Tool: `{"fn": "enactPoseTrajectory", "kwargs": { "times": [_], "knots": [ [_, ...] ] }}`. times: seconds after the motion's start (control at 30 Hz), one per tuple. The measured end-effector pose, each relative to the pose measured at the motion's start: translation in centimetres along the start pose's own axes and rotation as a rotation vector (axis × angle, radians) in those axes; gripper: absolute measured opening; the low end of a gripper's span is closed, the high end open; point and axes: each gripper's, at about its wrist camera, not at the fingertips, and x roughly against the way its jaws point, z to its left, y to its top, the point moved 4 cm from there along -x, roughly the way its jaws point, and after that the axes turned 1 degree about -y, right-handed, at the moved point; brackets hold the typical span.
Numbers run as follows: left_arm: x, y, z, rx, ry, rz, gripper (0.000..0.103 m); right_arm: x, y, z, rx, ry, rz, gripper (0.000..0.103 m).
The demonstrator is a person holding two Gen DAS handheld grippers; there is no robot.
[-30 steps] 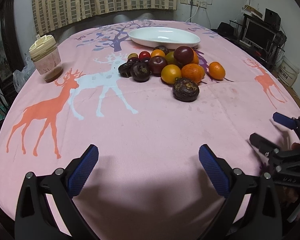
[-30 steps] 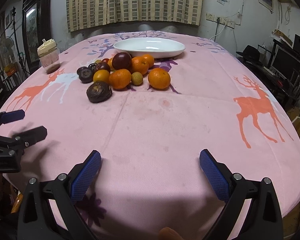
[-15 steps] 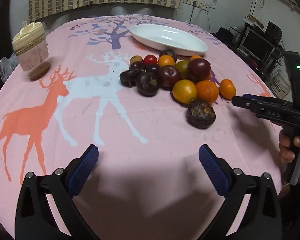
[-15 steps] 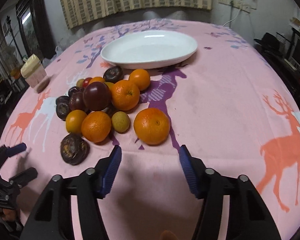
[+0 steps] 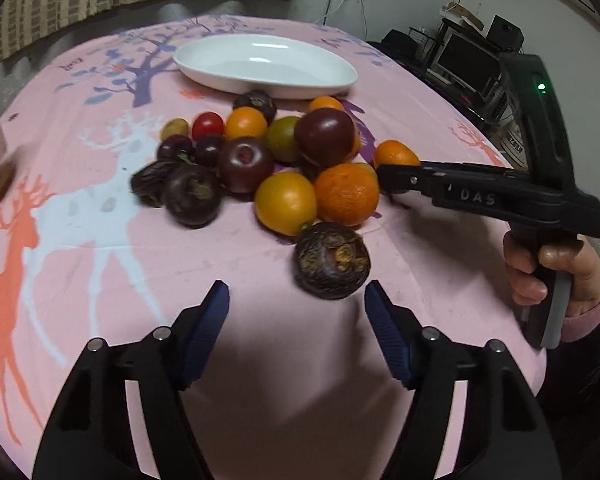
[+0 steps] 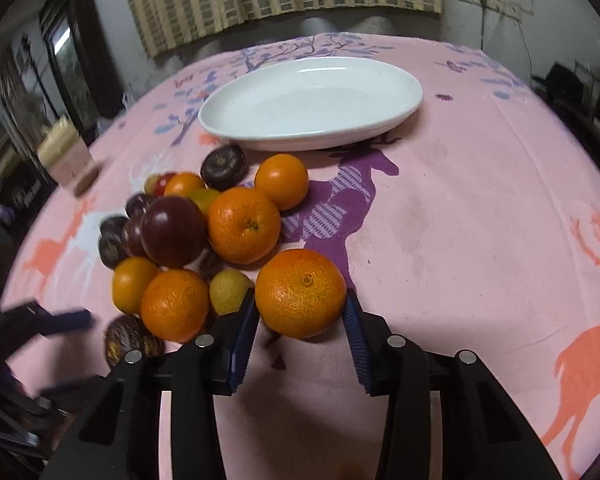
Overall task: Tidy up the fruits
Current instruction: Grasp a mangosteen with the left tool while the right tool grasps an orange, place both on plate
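A pile of fruit lies on the pink deer tablecloth: oranges, dark plums, dark wrinkled fruits, small red and yellow ones. An empty white oval plate (image 5: 266,66) (image 6: 312,102) sits behind the pile. My right gripper (image 6: 300,314) is open, and its pads flank a lone orange (image 6: 301,294) (image 5: 396,154) on the cloth; I cannot tell whether they touch it. My left gripper (image 5: 296,306) is open and empty, just short of a dark wrinkled fruit (image 5: 331,258) (image 6: 130,340) at the pile's near edge.
A jar with a cream lid (image 6: 66,154) stands at the table's left side. A monitor and clutter (image 5: 468,60) stand beyond the right table edge. Bare cloth lies right of the pile (image 6: 480,220).
Both grippers moved forward to the fruit pile and narrowed. The right one now brackets the lone orange; the left one reached the dark wrinkled fruit.
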Motion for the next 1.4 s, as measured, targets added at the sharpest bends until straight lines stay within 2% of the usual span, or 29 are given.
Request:
{"fn": "enactPoseTrajectory", "kwargs": {
  "times": [0.23,0.4,0.53,0.63,0.77,0.8,0.9,1.0,1.07,1.2,1.4],
  "knots": [
    [-1.4,1.3,-1.2,-0.017,0.023,-0.004,0.068,0.7,0.2,-0.8,-0.030,0.007,-0.030,0.043],
    [-1.9,1.4,-1.7,-0.042,0.072,0.008,0.062,1.0,0.1,-1.0,-0.043,0.018,-0.042,0.043],
    [-1.9,1.2,-2.5,-0.085,0.072,0.005,0.046,1.0,0.1,-1.3,-0.056,0.018,-0.045,0.043],
    [-1.6,1.1,-2.6,-0.083,0.040,0.015,0.043,1.1,0.2,-1.6,-0.080,0.033,-0.050,0.043],
    [0.7,2.2,-2.3,-0.084,-0.083,0.005,0.043,2.7,2.5,-1.7,-0.118,0.055,-0.131,0.043],
    [1.4,3.1,-2.2,-0.092,-0.093,-0.012,0.043,2.8,3.4,-1.8,-0.123,0.057,-0.149,0.043],
    [3.1,8.4,-0.6,-0.099,-0.080,-0.098,0.043,2.0,7.8,-2.2,-0.143,0.056,-0.192,0.043],
    [1.7,14.5,1.8,-0.053,-0.073,-0.121,0.043,-0.7,11.7,-2.6,-0.134,0.017,-0.178,0.043],
    [-0.6,18.0,3.2,-0.031,-0.057,-0.111,0.043,-2.9,13.5,-2.8,-0.123,-0.010,-0.150,0.043],
    [-6.6,23.3,5.6,-0.026,0.060,-0.051,0.043,-7.4,16.4,-3.7,-0.118,-0.055,-0.092,0.043],
    [-12.4,25.2,8.6,0.009,0.102,0.064,0.043,-10.7,17.5,-3.0,-0.060,-0.101,-0.033,0.044]
  ]
}}
